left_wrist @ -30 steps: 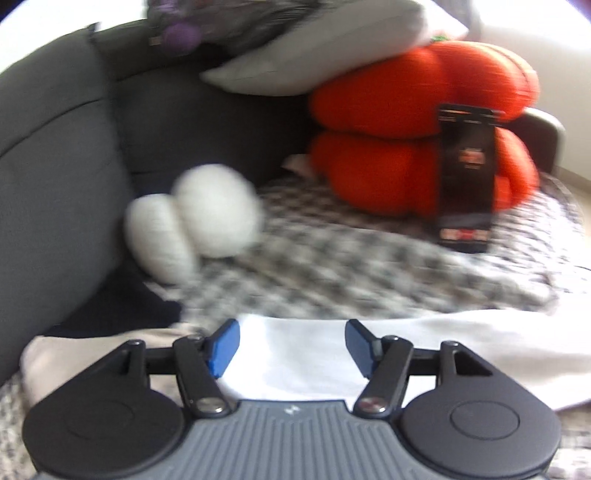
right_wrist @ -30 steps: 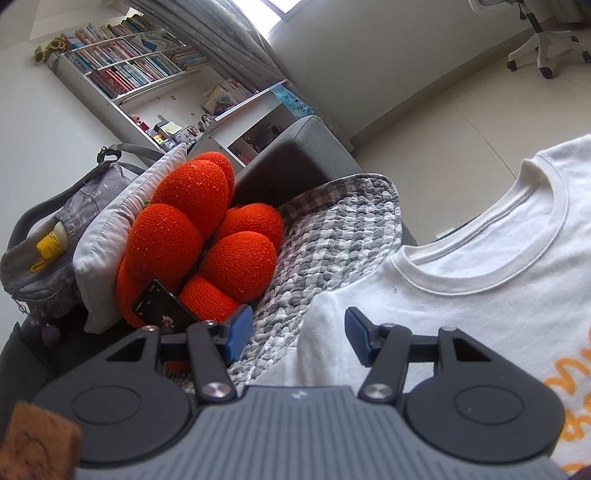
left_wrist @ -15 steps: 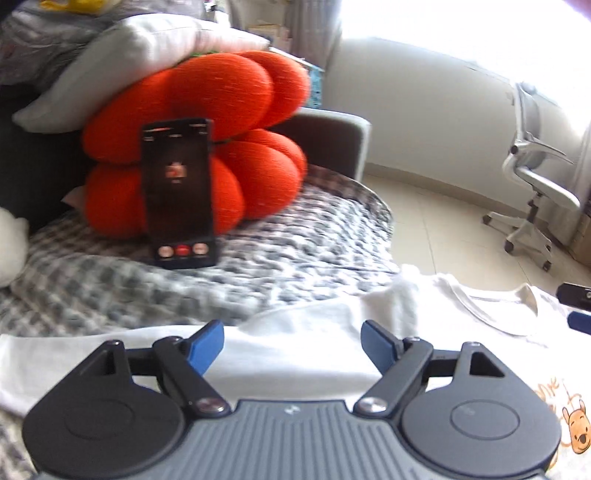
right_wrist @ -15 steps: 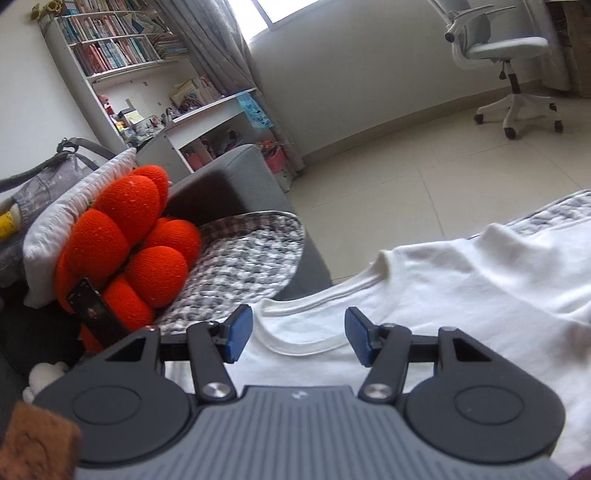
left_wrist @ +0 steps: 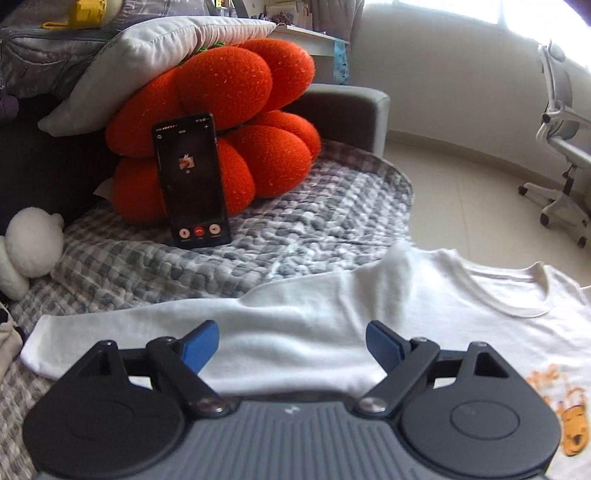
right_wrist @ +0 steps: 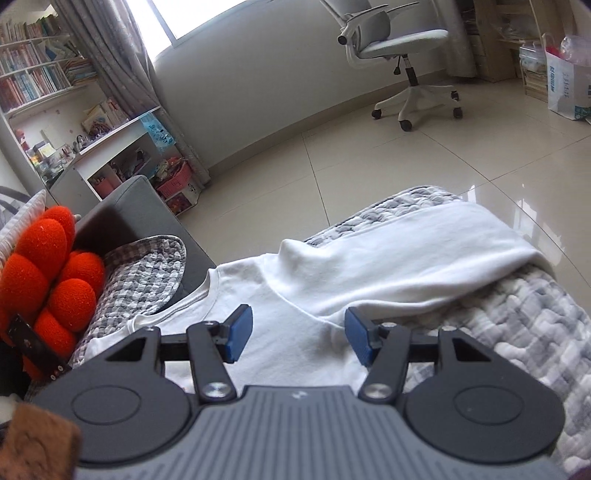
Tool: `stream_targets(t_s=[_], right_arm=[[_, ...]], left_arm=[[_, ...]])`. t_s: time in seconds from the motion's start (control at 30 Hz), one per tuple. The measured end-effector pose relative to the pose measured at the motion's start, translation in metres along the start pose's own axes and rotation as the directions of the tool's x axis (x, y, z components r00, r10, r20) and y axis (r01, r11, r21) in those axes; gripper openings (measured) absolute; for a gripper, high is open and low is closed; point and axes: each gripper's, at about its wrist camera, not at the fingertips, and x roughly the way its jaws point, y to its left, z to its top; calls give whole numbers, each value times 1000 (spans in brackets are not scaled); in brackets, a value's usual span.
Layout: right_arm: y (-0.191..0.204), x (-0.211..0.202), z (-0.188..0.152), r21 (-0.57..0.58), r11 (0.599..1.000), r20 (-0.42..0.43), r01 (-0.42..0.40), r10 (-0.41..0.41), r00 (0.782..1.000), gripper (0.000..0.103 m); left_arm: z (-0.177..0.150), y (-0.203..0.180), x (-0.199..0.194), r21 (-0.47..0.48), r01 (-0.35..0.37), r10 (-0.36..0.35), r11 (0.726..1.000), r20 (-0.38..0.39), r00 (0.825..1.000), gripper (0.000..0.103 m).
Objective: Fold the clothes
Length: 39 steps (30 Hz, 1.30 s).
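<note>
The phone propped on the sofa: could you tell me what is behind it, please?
The phone leans against the orange cushion, which carries a grey pillow. The phone hides the cushion's middle.

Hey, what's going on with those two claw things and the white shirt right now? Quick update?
Left gripper jaws just opened wider, empty over a sleeve. Right gripper open, empty. White shirt spread flat, unfolded. Phone off to the side, nothing blocking.

Bright daylight from the window (right_wrist: 207,18) (blown out), sharp frames, fisheye-bent edges.
</note>
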Motion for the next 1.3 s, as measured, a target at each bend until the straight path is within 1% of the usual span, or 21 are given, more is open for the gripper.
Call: stream_targets(t_s=[0.07, 0.17, 0.3, 0.4, 0.5, 0.57, 0.63, 0.7, 0.8, 0.9, 1.0, 1.1, 1.17, 1.3], right_arm=[[-4, -13, -2, 5, 1000, 6, -5, 5, 1000, 59], [-5, -27, -9, 2, 1000, 10, -10, 10, 1000, 59], [0, -35, -31, -36, 999, -15, -33, 32, 999, 60], [8, -40, -55, -96, 993, -37, -62, 59, 998, 60], [18, -44, -85, -183, 981, -81, -70, 56, 995, 60], [24, -56, -110, -273, 960, -71, -57, 39, 997, 60], [30, -70, -135, -372, 928, -50, -37, 20, 999, 60], [36, -87, -159, -466, 885, -28, -12, -1, 1000, 61], [36, -111, -192, -549, 836, 1, 16, -18, 1000, 61], [30, -136, -215, -580, 814, 20, 26, -18, 1000, 62], [18, -160, -230, -565, 825, 6, 22, -23, 1000, 63], [12, -178, -242, -571, 820, 7, 33, -35, 999, 64], [10, -185, -247, -575, 817, -22, 30, -52, 998, 67], [10, -195, -258, -595, 804, -73, 9, -65, 995, 67]], left_arm=[[-7, -11, -12, -6, 59, -59, 998, 15, 998, 88], [-25, -31, -23, 15, 140, -140, 990, 22, 990, 88], [-56, -52, -28, 30, 222, -222, 975, 11, 975, 89], [-78, -64, -24, 50, 261, -261, 964, 4, 965, 89], [-94, -73, -18, 113, 248, -249, 962, -7, 969, 89], [-100, -77, -17, 165, 223, -228, 961, 12, 974, 89], [-102, -77, -17, 198, 204, -214, 959, 32, 976, 90], [-102, -74, -15, 187, 215, -225, 959, 34, 974, 91], [-103, -72, -15, 179, 221, -232, 959, 41, 972, 91], [-105, -72, -16, 180, 217, -228, 959, 44, 973, 91], [-106, -72, -16, 178, 218, -229, 960, 41, 973, 92], [-106, -72, -18, 183, 220, -231, 958, 37, 972, 92], [-107, -71, -20, 187, 223, -233, 957, 33, 972, 92], [-109, -70, -25, 189, 233, -240, 954, 15, 971, 92]])
